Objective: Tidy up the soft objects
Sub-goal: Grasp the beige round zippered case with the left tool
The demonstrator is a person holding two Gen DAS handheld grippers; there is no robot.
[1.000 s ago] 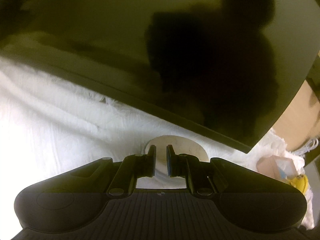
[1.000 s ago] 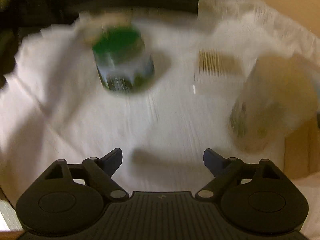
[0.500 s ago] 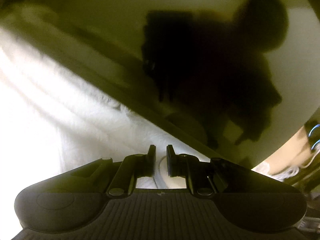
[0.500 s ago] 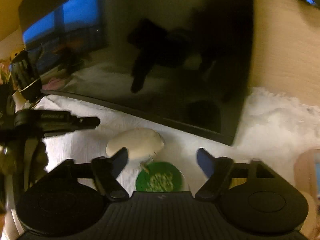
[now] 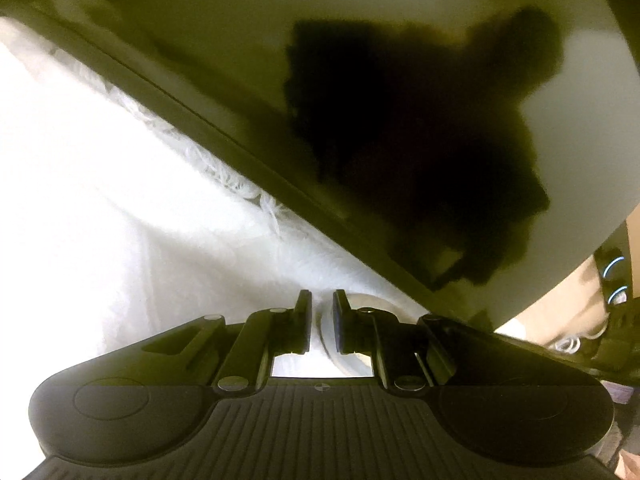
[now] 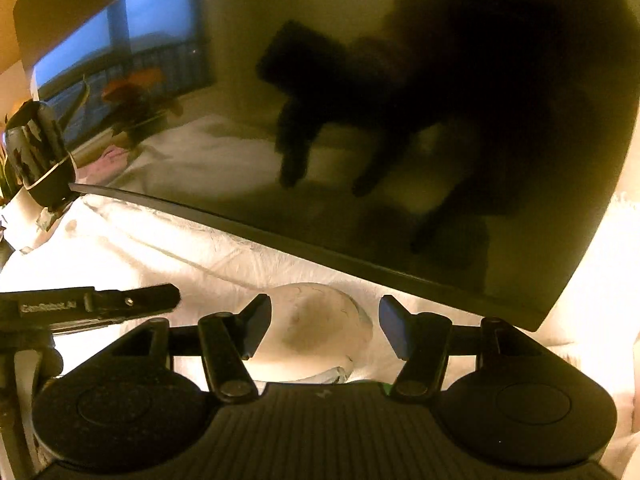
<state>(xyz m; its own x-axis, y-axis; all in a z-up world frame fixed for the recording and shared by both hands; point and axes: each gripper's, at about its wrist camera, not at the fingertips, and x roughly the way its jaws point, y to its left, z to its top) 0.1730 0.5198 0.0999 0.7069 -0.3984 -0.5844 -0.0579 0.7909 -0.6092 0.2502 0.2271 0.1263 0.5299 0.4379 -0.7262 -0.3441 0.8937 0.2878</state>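
A cream, round soft pad (image 6: 320,320) lies on the white fluffy cloth (image 6: 140,252) just in front of a big dark screen (image 6: 360,140). My right gripper (image 6: 324,322) hovers over the pad with its jaws closing. The pad shows between them, and the blue pads do not visibly press on it. My left gripper (image 5: 322,320) is shut with nothing in it. In its own view the cream pad (image 5: 364,304) peeks out behind its right finger. The right wrist view shows the left gripper (image 6: 172,298) from the side, just left of the pad.
The screen's lower edge (image 5: 240,160) hangs close above the cloth. A shiny dark object (image 6: 36,152) stands at the screen's left end. A sliver of a green lid (image 6: 384,389) shows under my right gripper. Cables and blue ring lights (image 5: 612,276) sit at the far right.
My right gripper swung away from the green-lidded jar toward the screen and its jaws narrowed around the cream pad. The left gripper rolled and shifted, staying shut.
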